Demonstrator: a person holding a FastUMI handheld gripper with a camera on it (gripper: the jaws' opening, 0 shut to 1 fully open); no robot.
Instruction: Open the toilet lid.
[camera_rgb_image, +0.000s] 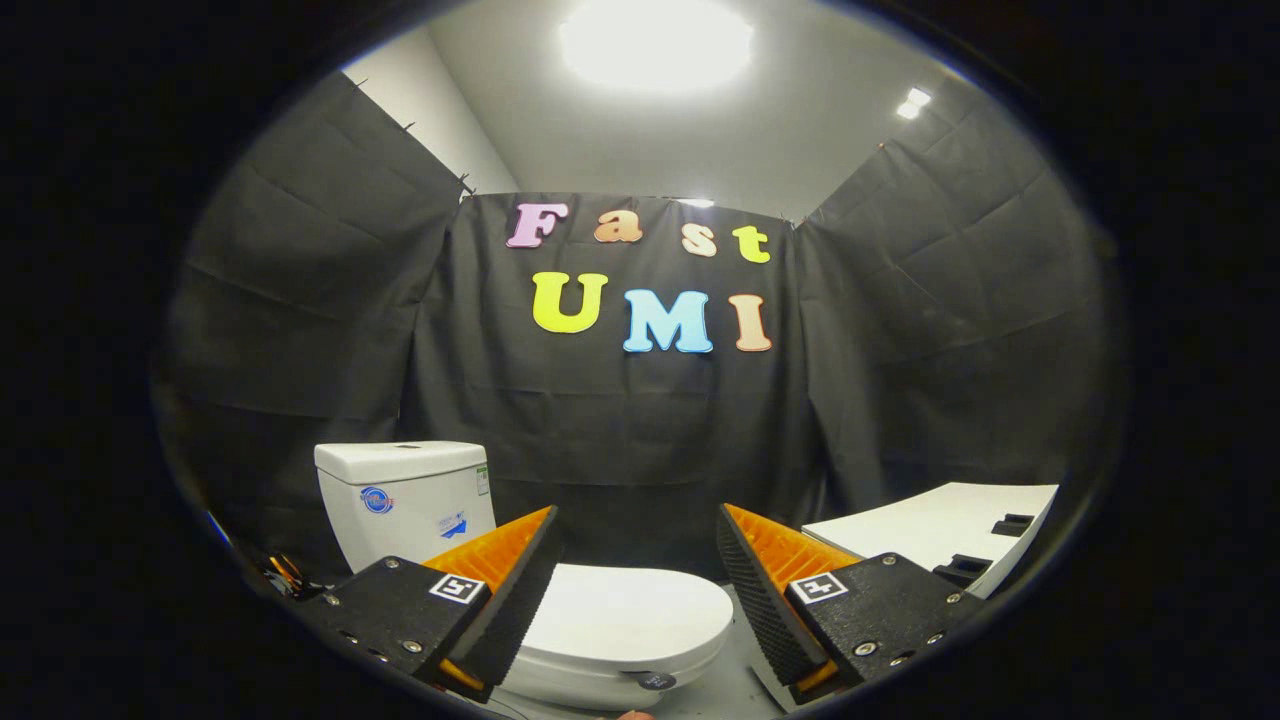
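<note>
While the tool gapes empty above the closed lid, a white board lies beside.

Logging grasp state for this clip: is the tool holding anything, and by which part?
Nothing is held. The tool is open, fingers apart, with the closed toilet lid beyond them.

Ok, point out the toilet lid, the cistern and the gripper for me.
toilet lid (630, 610): gripper view, on its closed white top.
cistern (405, 500): gripper view, on its front face.
gripper (632, 575): gripper view, midway between its open fingertips.
</note>
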